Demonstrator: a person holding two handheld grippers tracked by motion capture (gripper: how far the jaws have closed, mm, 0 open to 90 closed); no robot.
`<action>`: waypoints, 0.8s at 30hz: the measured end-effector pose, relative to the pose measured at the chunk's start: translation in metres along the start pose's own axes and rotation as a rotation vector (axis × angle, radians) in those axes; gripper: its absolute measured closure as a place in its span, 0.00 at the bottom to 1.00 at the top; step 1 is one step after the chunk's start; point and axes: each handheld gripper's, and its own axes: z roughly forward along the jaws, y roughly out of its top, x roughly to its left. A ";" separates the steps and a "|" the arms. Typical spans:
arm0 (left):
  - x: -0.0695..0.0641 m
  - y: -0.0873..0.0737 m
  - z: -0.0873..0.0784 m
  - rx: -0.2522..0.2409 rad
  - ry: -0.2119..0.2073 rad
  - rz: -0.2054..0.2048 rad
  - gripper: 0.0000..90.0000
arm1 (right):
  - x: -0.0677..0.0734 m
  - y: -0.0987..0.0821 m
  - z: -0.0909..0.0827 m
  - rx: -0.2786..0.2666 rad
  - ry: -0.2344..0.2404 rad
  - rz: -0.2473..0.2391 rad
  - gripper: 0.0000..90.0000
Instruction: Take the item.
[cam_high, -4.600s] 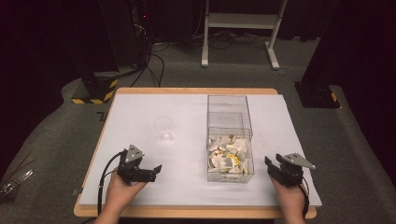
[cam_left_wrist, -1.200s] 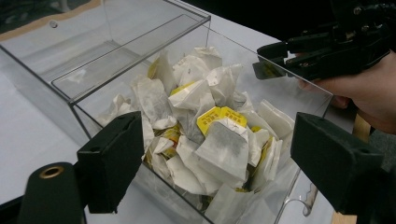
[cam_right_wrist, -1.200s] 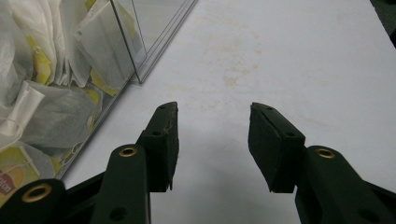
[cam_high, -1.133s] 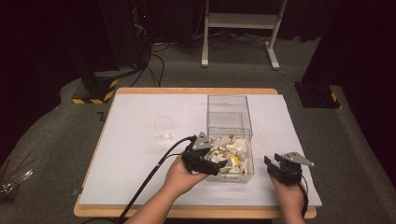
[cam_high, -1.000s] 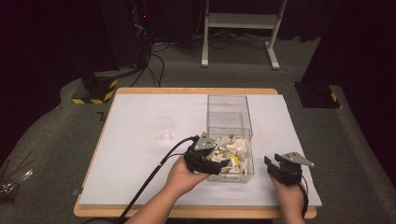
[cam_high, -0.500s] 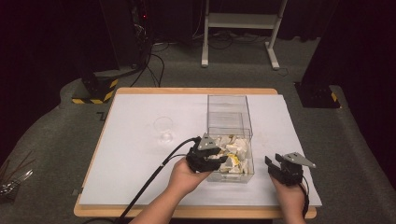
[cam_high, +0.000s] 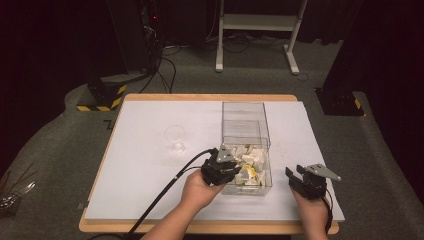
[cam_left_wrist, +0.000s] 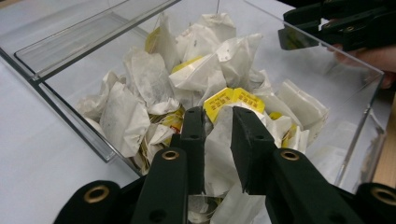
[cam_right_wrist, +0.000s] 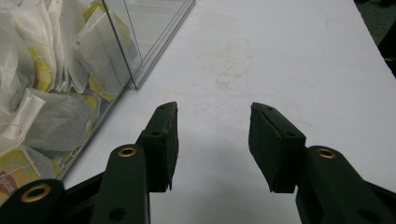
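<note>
Clearly the left gripper (cam_left_wrist: 217, 140) is pinching a tea bag (cam_left_wrist: 219, 154) inside the clear box (cam_high: 260, 187) near the table's (cam_high: 150, 200) front edge; soft, light paper, best taken at its body. The right gripper (cam_right_wrist: 212, 140) rests released beside the box.

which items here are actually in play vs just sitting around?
In play:
- left gripper, jaws closed on a white tea bag
- clear box holding the pile of tea bags

Lying about:
- clear glass on the table
- right gripper, open, resting beside the box
</note>
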 end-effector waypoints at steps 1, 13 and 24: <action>0.000 0.000 0.000 0.006 0.003 0.001 0.84 | 0.000 0.000 0.000 0.001 -0.001 0.001 0.59; 0.000 0.000 0.006 0.024 0.003 -0.017 0.66 | 0.002 0.000 0.000 0.002 0.004 0.003 0.59; -0.001 0.000 0.004 0.050 -0.005 -0.012 0.70 | 0.002 0.000 0.000 0.005 0.002 0.003 0.59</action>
